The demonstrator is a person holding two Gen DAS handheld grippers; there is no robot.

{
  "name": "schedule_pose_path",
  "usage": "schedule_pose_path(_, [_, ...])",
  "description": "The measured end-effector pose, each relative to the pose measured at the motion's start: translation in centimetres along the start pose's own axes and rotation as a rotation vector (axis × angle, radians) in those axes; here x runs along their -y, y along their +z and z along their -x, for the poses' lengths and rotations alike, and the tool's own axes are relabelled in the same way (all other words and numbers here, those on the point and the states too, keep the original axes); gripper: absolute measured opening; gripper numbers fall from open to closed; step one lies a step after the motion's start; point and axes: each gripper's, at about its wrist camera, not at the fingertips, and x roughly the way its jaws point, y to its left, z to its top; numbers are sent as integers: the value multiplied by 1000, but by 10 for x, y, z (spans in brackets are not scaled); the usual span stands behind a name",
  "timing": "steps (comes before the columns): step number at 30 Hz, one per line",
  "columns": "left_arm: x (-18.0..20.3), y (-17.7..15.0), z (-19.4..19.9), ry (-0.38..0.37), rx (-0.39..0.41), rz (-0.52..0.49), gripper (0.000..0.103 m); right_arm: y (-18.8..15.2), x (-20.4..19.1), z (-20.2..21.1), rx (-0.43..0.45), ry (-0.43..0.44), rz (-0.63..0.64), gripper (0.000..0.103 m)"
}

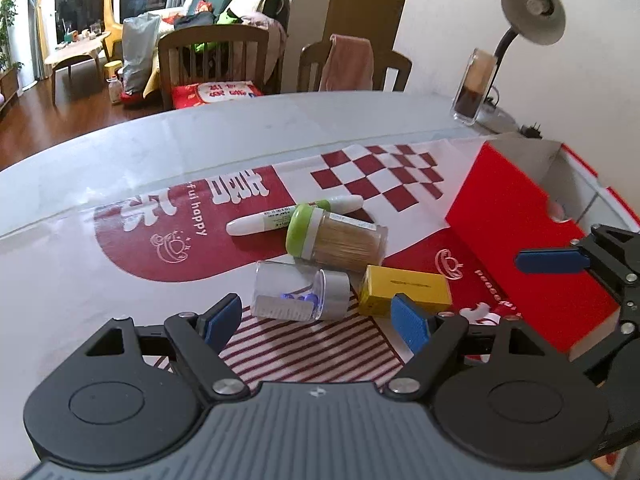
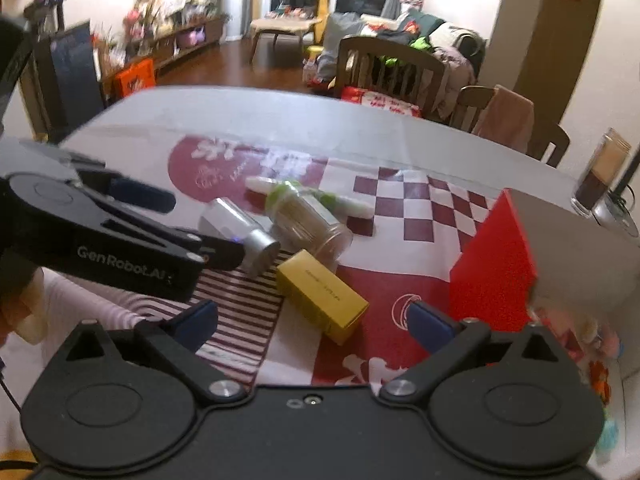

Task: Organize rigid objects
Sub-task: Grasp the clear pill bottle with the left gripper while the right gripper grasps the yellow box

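both hand-held grippers are spread, nothing between: left hand-held gripper (image 1: 316,316) just near the clear vial (image 1: 298,292) w/ yellow box (image 1: 404,290) beside it, right hand-held gripper (image 2: 312,320) near the box. toothpick jar (image 1: 338,238) and white pen (image 1: 294,214) lie farther on tabletop (image 1: 80,240); red box (image 1: 516,216) at right.

The red-and-white cloth (image 1: 168,248) on the desk carries white letters reading "ful happy", the start cut off by its fold, beside large white Chinese characters too distorted to read; more small white lettering near the red box is illegible. The side of the left claw (image 2: 200,236), seen from the right wrist, bears "GenRobot.AI". The print on the yellow box (image 1: 404,290) and the pen's (image 1: 294,214) label is too small to read
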Motion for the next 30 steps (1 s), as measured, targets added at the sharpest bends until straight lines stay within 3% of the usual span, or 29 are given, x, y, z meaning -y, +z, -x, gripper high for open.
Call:
schedule_pose_path(14, [-6,9,-55,38,-56,-35,82,17,-10,-60,-119,-20,164,86])
schedule_pose_path(21, [-7,8,-64,22,-63,-50,82,24,-7,-74,-149,24,209,83])
schedule_pose_path(29, [-9,10,-67,14,-55,-55,80,26,-3,-83,-183,69,175,63])
schedule_pose_path(30, [-9,10,-67,11,-56,-56,74,26,-2,-83,-183,74,168,63])
